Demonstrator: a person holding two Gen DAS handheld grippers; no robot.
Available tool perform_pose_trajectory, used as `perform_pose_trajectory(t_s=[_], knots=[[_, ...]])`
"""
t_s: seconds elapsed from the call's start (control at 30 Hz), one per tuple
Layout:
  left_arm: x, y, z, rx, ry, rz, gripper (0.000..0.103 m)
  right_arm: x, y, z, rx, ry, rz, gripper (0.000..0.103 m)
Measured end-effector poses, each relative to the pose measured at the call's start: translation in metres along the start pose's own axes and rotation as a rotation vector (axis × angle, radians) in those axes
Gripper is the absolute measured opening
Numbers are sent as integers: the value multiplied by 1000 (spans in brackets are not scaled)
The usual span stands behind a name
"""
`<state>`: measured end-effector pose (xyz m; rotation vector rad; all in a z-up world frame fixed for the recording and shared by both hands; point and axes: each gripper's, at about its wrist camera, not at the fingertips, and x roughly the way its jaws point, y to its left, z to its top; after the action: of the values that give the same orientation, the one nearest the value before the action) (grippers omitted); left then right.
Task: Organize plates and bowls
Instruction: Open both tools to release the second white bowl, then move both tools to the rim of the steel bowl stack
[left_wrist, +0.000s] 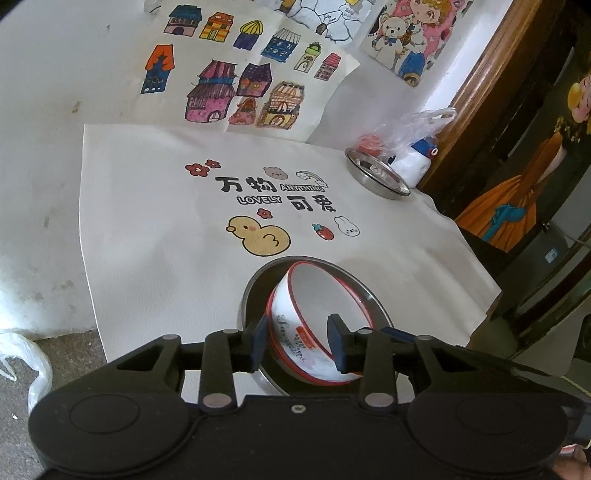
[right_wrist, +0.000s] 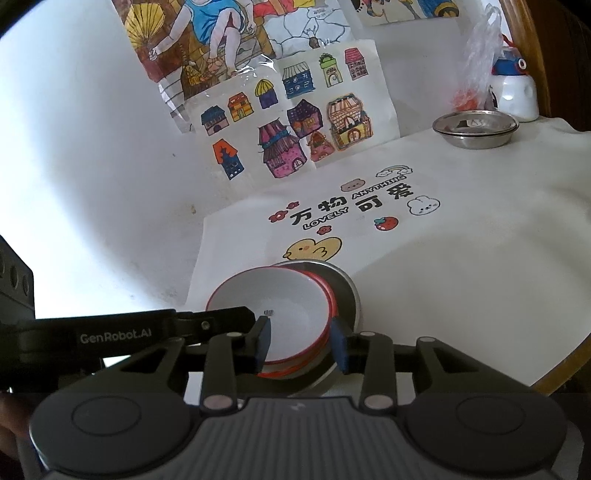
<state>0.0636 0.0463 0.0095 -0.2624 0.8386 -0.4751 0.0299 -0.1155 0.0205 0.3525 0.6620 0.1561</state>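
A white bowl (left_wrist: 317, 291) with a red rim sits tilted inside a steel plate (left_wrist: 369, 291) at the near edge of the cloth. My left gripper (left_wrist: 298, 343) straddles its near wall, one pad outside and one inside, and is shut on it. In the right wrist view the same white bowl (right_wrist: 280, 302) leans over a second red rim (right_wrist: 295, 373) in the steel plate (right_wrist: 347, 291). The right gripper (right_wrist: 301, 345) straddles the near right rim; I cannot see whether its pads press on it. The left gripper's black housing (right_wrist: 122, 336) reaches in from the left.
Two nested steel plates (right_wrist: 474, 127) stand at the far right of the printed cloth (left_wrist: 166, 221). Behind them are a plastic bag (left_wrist: 410, 129) and a white bottle with a blue cap (right_wrist: 513, 96). Drawings hang on the wall. The round table's wooden edge (right_wrist: 561, 376) curves at right.
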Motion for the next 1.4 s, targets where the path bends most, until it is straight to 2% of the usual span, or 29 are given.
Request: perform_pose_trajectory(t_s=[0.1, 0.33, 0.4, 0.63, 0.7, 0.77, 0.87, 0.97, 1.2, 1.3, 1.4], knots=[[-1, 1, -1, -4, -2, -9, 38, -2, -1, 0, 4, -3, 6, 40], [-2, 17, -5, -36, -27, -88, 37, -9, 0, -1, -2, -18, 1, 44], [-2, 19, -4, -46, -29, -100, 37, -13, 0, 0, -4, -32, -5, 53], [-15, 24, -6, -65, -70, -112, 42, -27, -4, -1, -3, -83, -71, 72], [-22, 26, -6, -70, -91, -109, 53, -32, -4, -3, -3, -94, -83, 82], [-28, 30, -7, -75, -105, -99, 57, -35, -5, -5, -6, -105, -95, 86], [-35, 39, -8, -92, -113, -73, 58, -38, -8, -5, -2, -108, -107, 92], [-39, 46, -8, -90, -113, -41, 67, -40, -8, -5, -10, -106, -126, 101], [-44, 48, -14, -41, -80, 5, 95, -42, -8, -10, -66, -64, -182, 103], [-46, 47, -15, -20, -71, 6, 102, -39, -3, -12, -131, -24, -245, 103], [-47, 41, -13, 43, -37, 24, 102, -36, 4, -13, -216, 29, -275, 103]])
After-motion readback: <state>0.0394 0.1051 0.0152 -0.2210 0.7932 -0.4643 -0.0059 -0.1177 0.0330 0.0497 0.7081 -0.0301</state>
